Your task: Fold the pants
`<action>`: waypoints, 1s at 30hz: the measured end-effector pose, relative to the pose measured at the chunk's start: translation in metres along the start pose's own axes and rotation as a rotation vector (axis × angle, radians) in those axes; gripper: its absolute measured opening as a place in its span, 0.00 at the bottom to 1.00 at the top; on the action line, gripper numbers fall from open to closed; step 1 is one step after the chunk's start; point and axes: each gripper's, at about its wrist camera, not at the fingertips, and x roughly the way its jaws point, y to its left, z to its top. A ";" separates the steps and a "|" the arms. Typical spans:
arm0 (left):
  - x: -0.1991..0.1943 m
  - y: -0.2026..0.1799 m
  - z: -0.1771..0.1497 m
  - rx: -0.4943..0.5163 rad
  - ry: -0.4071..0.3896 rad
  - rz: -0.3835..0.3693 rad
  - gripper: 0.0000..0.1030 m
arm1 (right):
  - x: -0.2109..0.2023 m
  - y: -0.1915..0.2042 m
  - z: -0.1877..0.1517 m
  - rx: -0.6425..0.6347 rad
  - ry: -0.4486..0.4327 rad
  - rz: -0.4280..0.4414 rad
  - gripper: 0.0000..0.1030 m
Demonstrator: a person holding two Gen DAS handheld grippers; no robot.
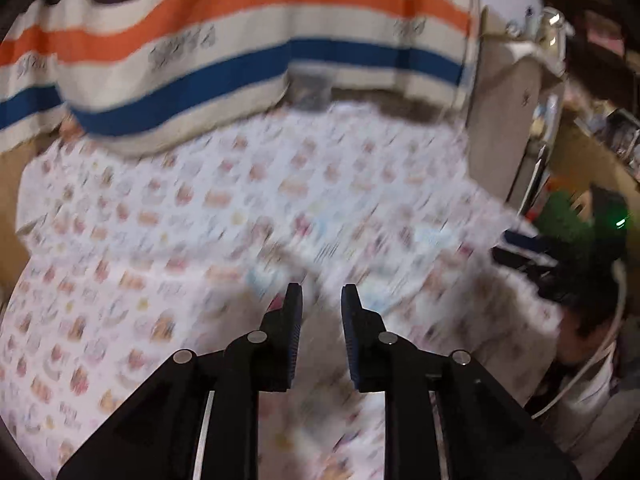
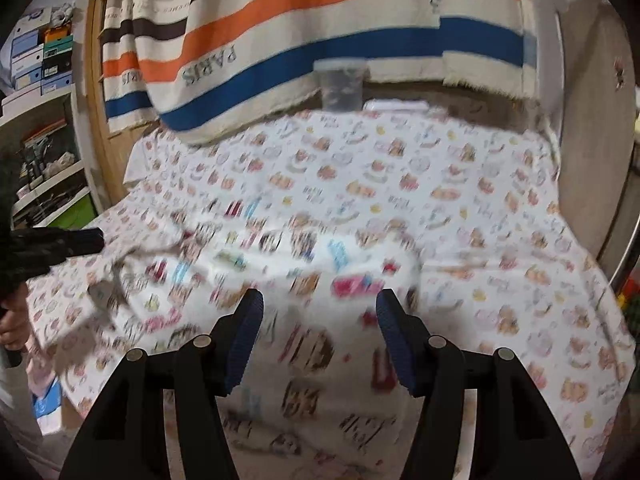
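White pants with a small colourful print (image 2: 304, 256) lie crumpled on a table under a white patterned cloth (image 2: 460, 184); they are blurred and blend with the cloth. They also show in the left wrist view (image 1: 304, 256). My right gripper (image 2: 320, 312) is open and empty just above the pants. My left gripper (image 1: 322, 298) is open with a narrower gap, empty, low over the fabric. The left gripper shows at the left edge of the right wrist view (image 2: 60, 242), and the right gripper at the right edge of the left wrist view (image 1: 528, 252).
A striped towel (image 2: 320, 40) hangs behind the table. A clear plastic cup (image 2: 340, 84) stands at the table's far edge. Shelves with boxes (image 2: 40, 120) stand left, a beige cabinet (image 2: 592, 140) right.
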 end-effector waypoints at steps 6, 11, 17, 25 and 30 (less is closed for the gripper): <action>0.073 -0.038 0.032 0.019 0.109 -0.047 0.19 | 0.039 -0.016 0.030 0.079 0.036 0.006 0.56; 0.138 -0.027 0.022 -0.012 0.231 0.170 0.15 | 0.087 -0.025 0.035 0.097 0.170 -0.008 0.33; 0.160 0.016 0.004 -0.101 0.297 0.240 0.07 | 0.115 -0.042 0.008 0.113 0.257 0.012 0.32; 0.119 -0.002 0.003 -0.048 0.177 0.220 0.41 | 0.071 -0.039 0.007 0.125 0.189 0.088 0.47; 0.082 -0.020 -0.016 -0.022 0.143 0.161 0.55 | 0.045 -0.024 -0.014 0.046 0.207 0.112 0.54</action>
